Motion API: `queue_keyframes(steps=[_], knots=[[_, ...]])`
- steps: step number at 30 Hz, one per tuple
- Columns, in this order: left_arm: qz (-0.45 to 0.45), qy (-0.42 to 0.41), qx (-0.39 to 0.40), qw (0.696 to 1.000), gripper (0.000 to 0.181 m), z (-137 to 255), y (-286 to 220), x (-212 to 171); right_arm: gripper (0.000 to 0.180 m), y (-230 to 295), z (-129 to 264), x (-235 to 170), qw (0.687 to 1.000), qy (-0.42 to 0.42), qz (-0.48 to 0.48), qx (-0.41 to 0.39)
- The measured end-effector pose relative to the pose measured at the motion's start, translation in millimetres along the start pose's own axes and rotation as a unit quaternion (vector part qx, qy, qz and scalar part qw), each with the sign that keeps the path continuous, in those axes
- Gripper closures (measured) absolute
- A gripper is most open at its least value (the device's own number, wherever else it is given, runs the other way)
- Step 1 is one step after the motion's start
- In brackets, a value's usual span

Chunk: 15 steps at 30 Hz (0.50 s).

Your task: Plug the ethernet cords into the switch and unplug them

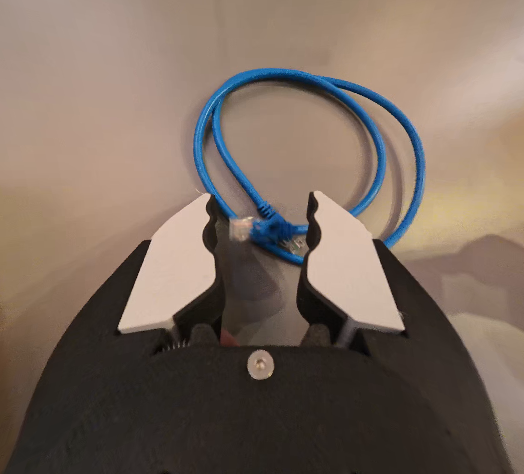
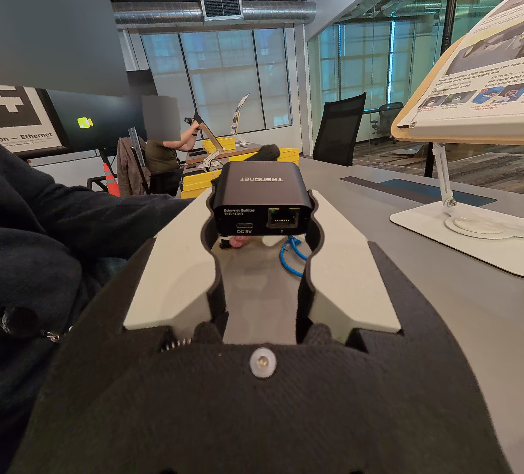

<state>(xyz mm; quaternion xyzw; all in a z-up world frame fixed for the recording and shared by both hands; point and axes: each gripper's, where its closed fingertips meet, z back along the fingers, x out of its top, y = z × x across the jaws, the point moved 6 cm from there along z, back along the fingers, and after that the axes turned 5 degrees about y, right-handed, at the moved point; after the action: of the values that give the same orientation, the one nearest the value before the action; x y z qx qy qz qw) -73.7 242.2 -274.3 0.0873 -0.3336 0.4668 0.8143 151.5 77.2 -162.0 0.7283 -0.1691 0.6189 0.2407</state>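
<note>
Two plugs (image 1: 241,229) lie crosswise between my left hand-held gripper's (image 1: 259,230) open, empty fingers; right hand-held gripper (image 2: 261,222) clamps the switch (image 2: 259,202).

Left wrist view looks steeply down at the grey table (image 1: 99,91), close above the coiled blue cord (image 1: 312,83). Right wrist view faces level across the room (switch (image 2: 261,193) very near the lens). Shared: table and a bit of cord (image 2: 289,259).

The right hand-held gripper (image 2: 262,216) clamps the black switch (image 2: 259,200) above the grey table (image 2: 368,233)
</note>
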Motion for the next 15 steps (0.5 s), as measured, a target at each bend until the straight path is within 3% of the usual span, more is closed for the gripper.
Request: queue_keyframes(steps=[5,9,15], knots=[[-0.078,0.034,0.066,0.994,0.121,-17.1,2.0,9.8,0.119,-0.5,0.6,-0.1,1.0,0.001,0.0,-0.002],[-0.082,0.002,0.073,0.994,0.122,4.5,7.3,15.5,0.119,-0.8,5.1,1.1,1.0,0.001,0.004,-0.006],[-0.053,0.013,0.018,0.998,0.117,32.3,-7.0,-8.2,0.119,-4.5,10.3,1.3,1.0,-0.008,0.001,-0.012]])
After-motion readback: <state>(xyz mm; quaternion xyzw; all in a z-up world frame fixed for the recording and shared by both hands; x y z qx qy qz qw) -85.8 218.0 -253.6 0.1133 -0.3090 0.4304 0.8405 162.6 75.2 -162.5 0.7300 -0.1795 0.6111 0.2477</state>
